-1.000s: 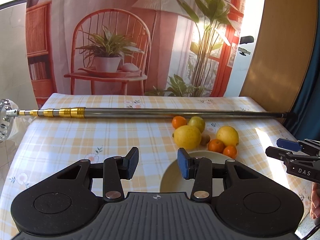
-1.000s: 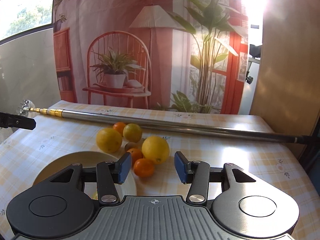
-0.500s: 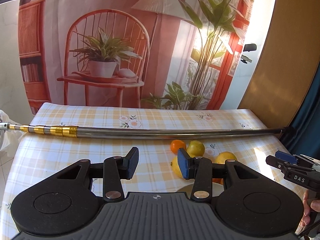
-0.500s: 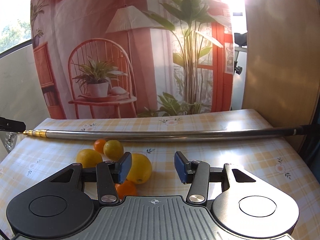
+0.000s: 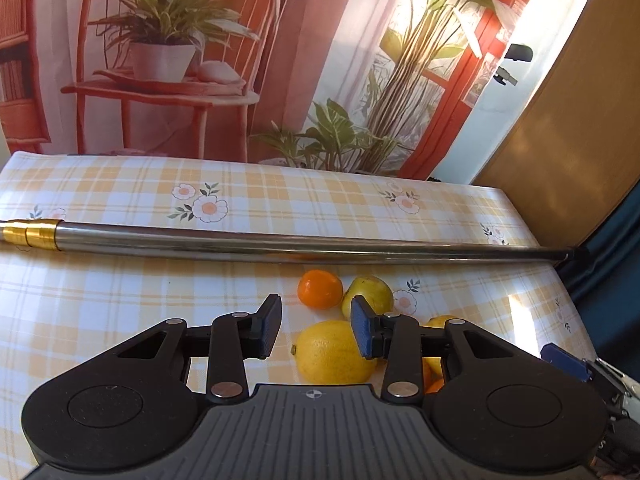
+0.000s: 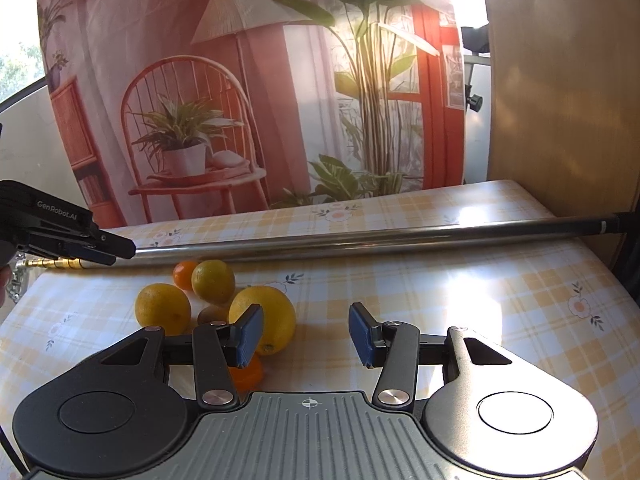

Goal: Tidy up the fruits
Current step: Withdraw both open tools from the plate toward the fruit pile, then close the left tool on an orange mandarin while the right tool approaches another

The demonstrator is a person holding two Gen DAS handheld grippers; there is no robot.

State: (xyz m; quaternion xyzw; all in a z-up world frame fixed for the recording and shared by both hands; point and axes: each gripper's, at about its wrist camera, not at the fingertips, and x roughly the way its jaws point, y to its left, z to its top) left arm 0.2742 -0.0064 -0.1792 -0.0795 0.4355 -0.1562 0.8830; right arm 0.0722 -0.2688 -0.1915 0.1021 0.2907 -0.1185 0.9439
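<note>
I see a glossy, smooth tablecloth (image 6: 460, 304) — plastic-looking, throwing glare. The pole (image 5: 280, 245) is polished metal with a brass-coloured end. My grippers' bodies look like matt black plastic — ribbed grey centre. The lemon (image 5: 334, 354) has dimpled skin.

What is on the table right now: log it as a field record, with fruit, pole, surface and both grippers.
surface: table under a yellow checked floral cloth
fruit: loose cluster of yellow fruit and small orange fruit, none gripped
pole: long metal pole lying across the table behind the fruit, gold bands at one end
left gripper: open, empty, above the cluster
right gripper: open, empty, beside the cluster
</note>
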